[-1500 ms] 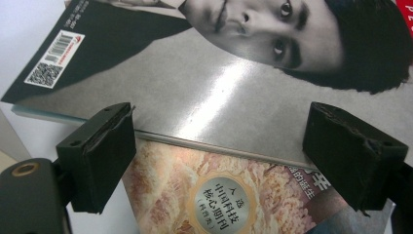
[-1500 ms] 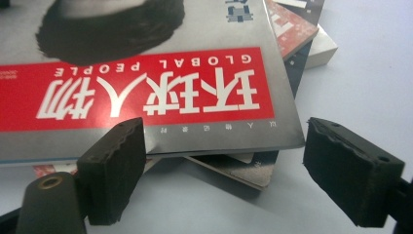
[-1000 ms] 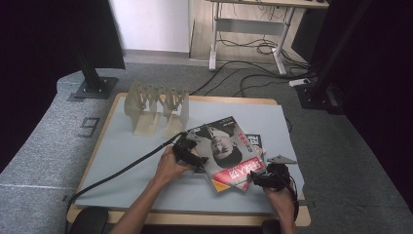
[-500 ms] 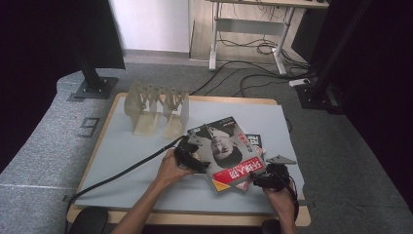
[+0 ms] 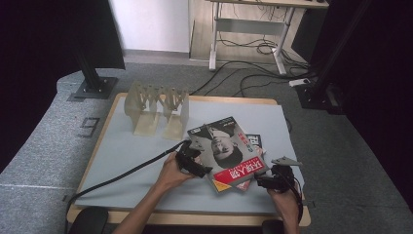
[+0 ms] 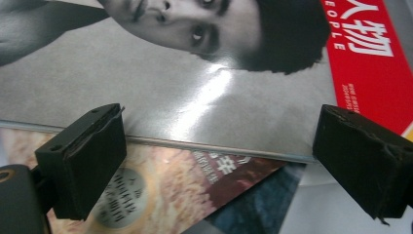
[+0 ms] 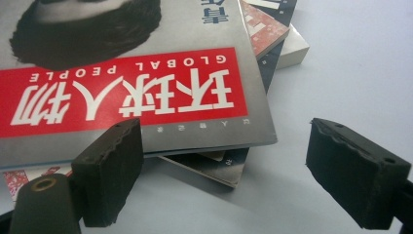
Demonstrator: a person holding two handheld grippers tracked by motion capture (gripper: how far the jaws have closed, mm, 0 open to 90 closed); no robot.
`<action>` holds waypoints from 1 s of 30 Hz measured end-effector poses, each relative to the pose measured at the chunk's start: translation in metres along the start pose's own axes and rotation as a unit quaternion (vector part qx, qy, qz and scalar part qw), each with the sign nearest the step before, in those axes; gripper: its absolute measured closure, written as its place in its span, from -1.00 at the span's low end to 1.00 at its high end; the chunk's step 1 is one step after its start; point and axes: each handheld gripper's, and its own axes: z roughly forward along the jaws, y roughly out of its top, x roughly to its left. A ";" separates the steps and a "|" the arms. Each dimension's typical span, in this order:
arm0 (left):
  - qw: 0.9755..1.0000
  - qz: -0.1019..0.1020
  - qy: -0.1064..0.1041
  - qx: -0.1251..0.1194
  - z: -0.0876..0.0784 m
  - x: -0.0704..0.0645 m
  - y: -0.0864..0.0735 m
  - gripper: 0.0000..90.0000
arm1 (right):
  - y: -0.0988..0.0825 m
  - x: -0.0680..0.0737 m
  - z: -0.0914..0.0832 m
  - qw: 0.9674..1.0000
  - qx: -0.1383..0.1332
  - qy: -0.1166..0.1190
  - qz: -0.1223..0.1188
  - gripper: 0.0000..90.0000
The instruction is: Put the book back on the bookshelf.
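Left gripper (image 5: pixel 191 163) jaws have just been opening at the top magazine (image 5: pixel 226 151) edge, nothing clamped; right gripper (image 5: pixel 269 181) gapes beside the stack (image 7: pixel 253 161); I judge release done.

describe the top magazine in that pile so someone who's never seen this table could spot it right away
On the grey mat that covers the wooden table, look at the near right part, where a small pile of magazines lies between the two hand-held grippers. The top magazine has a grey cover with a dark-haired portrait. Unlike those beneath it, it bears a red band with white characters and the words GLOBAL PEOPLE.
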 end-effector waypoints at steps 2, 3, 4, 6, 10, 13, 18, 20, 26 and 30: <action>1.000 -0.001 -0.005 -0.001 0.000 0.000 0.000 -0.87 | 0.000 0.000 0.000 1.000 -0.001 0.000 0.001 -0.70; 1.000 -0.007 -0.018 -0.007 0.000 -0.002 0.000 -0.87 | 0.000 0.000 0.000 1.000 -0.002 0.000 0.001 -0.70; 1.000 -0.008 -0.024 -0.009 0.000 -0.003 0.000 -0.86 | 0.001 0.000 0.000 1.000 -0.002 0.000 0.002 -0.70; 1.000 -0.010 -0.027 -0.011 0.000 -0.003 0.000 -0.86 | 0.001 -0.001 -0.001 1.000 -0.002 0.000 0.002 -0.70; 0.999 -0.010 -0.048 -0.019 0.001 -0.007 -0.001 -0.86 | 0.001 -0.002 -0.002 1.000 -0.003 -0.001 0.004 -0.70; 0.998 0.007 -0.062 -0.011 0.003 -0.014 0.002 -0.85 | 0.001 -0.003 -0.002 1.000 -0.005 -0.001 0.005 -0.70; 0.997 0.054 -0.052 0.011 0.007 -0.025 0.010 -0.76 | 0.003 -0.001 -0.004 1.000 -0.008 -0.001 0.006 -0.70; 0.997 0.050 -0.052 0.005 0.006 -0.024 0.011 -0.74 | 0.003 0.000 -0.004 1.000 -0.008 0.001 0.004 -0.70; 0.999 0.028 -0.024 -0.021 -0.004 -0.008 0.014 -0.72 | 0.002 -0.002 -0.001 1.000 -0.001 -0.002 0.010 -0.70; 1.000 0.022 -0.003 -0.019 -0.012 0.005 0.017 -0.71 | 0.002 -0.005 0.001 1.000 -0.001 -0.006 0.021 -0.71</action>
